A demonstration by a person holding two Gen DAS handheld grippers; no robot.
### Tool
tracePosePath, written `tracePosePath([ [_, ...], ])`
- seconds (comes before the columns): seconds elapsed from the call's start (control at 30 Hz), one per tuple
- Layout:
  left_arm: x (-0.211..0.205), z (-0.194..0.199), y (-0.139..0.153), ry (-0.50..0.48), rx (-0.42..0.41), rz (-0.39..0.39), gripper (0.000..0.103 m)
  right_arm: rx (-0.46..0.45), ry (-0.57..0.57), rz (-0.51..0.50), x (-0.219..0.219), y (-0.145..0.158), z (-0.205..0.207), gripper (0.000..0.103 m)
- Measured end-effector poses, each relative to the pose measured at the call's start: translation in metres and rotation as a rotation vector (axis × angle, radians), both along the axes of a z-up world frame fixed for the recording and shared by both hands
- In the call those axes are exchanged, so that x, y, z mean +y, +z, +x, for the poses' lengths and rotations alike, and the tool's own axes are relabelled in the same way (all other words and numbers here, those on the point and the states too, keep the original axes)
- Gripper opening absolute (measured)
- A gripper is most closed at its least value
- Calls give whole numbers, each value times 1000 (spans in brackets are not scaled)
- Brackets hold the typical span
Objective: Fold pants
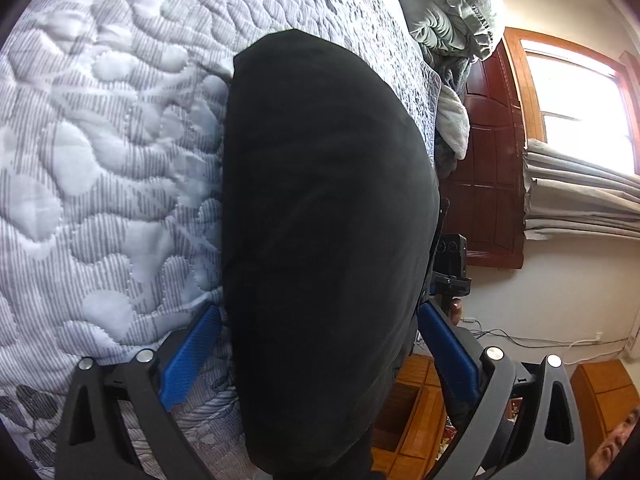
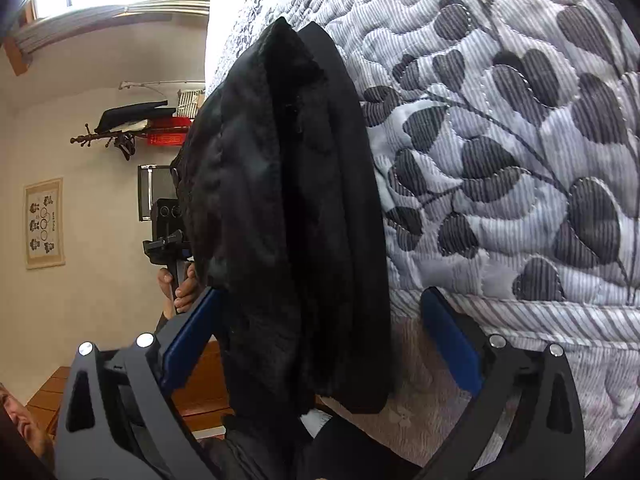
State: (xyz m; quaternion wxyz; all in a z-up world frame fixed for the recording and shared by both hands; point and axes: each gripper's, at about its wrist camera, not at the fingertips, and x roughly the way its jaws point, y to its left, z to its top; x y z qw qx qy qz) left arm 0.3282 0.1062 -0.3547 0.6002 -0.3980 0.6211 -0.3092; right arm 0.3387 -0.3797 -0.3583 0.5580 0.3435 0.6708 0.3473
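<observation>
The black pants (image 1: 324, 232) lie folded in a thick stack on the grey leaf-patterned quilt (image 1: 100, 140) at the bed's edge. My left gripper (image 1: 320, 320) is open, its blue fingers (image 1: 192, 352) standing on either side of the stack's near end. In the right wrist view the pants (image 2: 296, 220) show several layers and a fuzzy lining. My right gripper (image 2: 320, 312) is open too, its blue fingers (image 2: 448, 336) on either side of the stack's other end. Each view shows the opposite gripper behind the pants.
Bunched grey-green bedding (image 1: 452, 8) lies at the far end of the bed. A dark wooden door (image 1: 492, 160) and a window with a folded blind (image 1: 580, 192) are beyond. Wooden floor (image 1: 416, 400) lies below the bed edge. A coat rack (image 2: 120, 132) hangs on the wall.
</observation>
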Motion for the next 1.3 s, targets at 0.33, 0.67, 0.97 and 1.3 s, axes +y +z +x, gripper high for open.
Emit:
tracePosePath([
  [0.33,-17,1,4,-44,-27,60,81,-9,6,48,25,-1,12,96],
  [0.67,-17,-4,11,-31,-59,66,39,-93,-14,16,20,17,2,44],
  [0.97,-19,-7,30,-19,-84,115,31,-170,7,-19,44,53,7,35],
  [1.3,17,7,79,29,-163,148,30,-273,75,-27,102,108,59,35],
])
